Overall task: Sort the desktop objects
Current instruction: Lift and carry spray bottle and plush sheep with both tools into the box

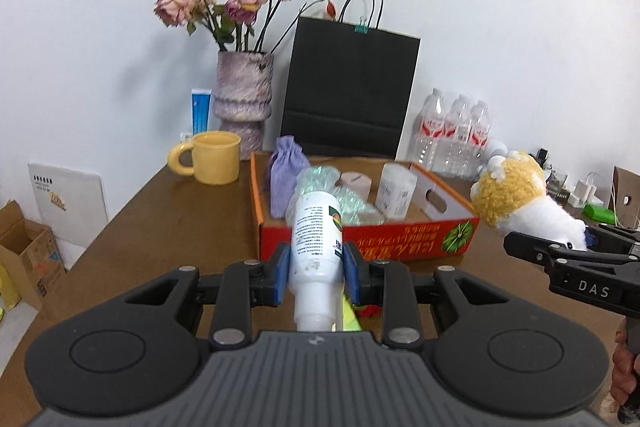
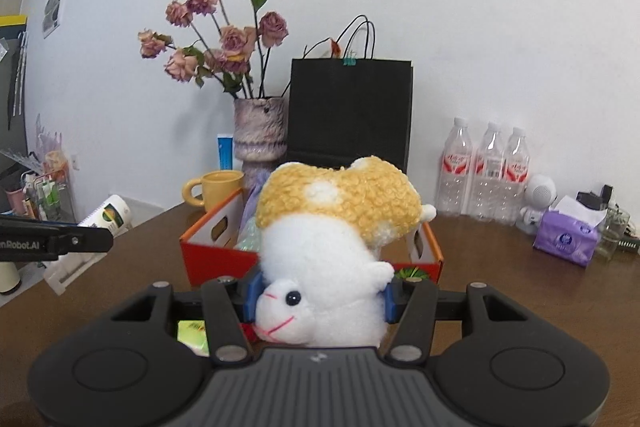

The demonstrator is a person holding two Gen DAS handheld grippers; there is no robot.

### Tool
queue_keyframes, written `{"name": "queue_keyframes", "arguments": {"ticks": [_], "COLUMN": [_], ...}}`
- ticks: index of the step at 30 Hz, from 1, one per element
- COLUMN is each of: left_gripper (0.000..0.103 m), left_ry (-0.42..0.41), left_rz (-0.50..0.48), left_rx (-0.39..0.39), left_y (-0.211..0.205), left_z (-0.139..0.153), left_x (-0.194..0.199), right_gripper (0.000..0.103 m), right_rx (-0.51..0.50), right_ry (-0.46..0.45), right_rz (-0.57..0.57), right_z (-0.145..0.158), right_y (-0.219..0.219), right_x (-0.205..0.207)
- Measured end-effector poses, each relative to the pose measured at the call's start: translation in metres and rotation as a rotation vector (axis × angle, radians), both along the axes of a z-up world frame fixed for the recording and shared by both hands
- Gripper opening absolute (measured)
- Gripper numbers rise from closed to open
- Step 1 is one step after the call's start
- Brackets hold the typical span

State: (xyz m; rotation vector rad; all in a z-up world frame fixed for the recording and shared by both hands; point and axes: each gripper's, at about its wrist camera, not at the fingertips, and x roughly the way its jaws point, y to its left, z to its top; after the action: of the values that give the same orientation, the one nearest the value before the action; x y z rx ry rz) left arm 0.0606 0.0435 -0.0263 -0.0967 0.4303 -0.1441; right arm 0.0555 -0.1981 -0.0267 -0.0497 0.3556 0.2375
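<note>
My left gripper (image 1: 316,273) is shut on a white bottle (image 1: 317,247) with a printed label, held above the brown table just in front of the red cardboard box (image 1: 416,243). The box holds a purple pouch (image 1: 284,177), bubble wrap (image 1: 320,183), a pink item (image 1: 356,183) and a small white box (image 1: 396,191). My right gripper (image 2: 320,301) is shut on a white and yellow plush sheep (image 2: 332,239), held upside down in front of the same red box (image 2: 216,255). The plush sheep (image 1: 516,195) and the right gripper appear at the right of the left wrist view.
A yellow mug (image 1: 214,163), a vase of dried roses (image 1: 242,99), a black paper bag (image 1: 348,87) and three water bottles (image 1: 456,135) stand at the back. A purple tissue pack (image 2: 568,237) lies at right. Green and red items (image 2: 192,335) lie below the grippers.
</note>
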Motion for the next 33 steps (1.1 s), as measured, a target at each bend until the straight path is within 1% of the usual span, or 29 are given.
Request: {"name": "queue_keyframes", "arguments": {"ticks": [3, 6, 10, 17, 21, 25, 33], "left_gripper": [0.028, 0.028, 0.028, 0.028, 0.028, 0.028, 0.028], "left_ry": [-0.014, -0.035, -0.056, -0.081, -0.08, -0.057, 0.006], "left_rz": [-0.015, -0.021, -0.032, -0.029, -0.026, -0.022, -0.012], "left_rx": [-0.004, -0.003, -0.022, -0.019, -0.017, -0.022, -0.01], "left_y": [-0.003, -0.006, -0.009, -0.015, -0.015, -0.014, -0.013], "left_z": [0.01, 0.018, 0.028, 0.046, 0.049, 0.047, 0.033], "left_x": [0.006, 0.014, 0.024, 0.058, 0.08, 0.104, 0.146], "right_gripper": [0.052, 0.052, 0.052, 0.052, 0.052, 0.052, 0.052], "right_rx": [0.016, 0.01, 0.011, 0.015, 0.021, 0.026, 0.011], "right_ry": [0.001, -0.008, -0.025, -0.052, -0.043, -0.032, 0.037], "right_rz": [-0.002, -0.014, -0.025, -0.025, -0.021, -0.017, 0.007], "right_z": [0.008, 0.015, 0.026, 0.045, 0.047, 0.048, 0.025], "right_y": [-0.005, -0.008, -0.011, -0.01, -0.007, -0.004, 0.009], "right_x": [0.01, 0.02, 0.034, 0.066, 0.089, 0.111, 0.156]}}
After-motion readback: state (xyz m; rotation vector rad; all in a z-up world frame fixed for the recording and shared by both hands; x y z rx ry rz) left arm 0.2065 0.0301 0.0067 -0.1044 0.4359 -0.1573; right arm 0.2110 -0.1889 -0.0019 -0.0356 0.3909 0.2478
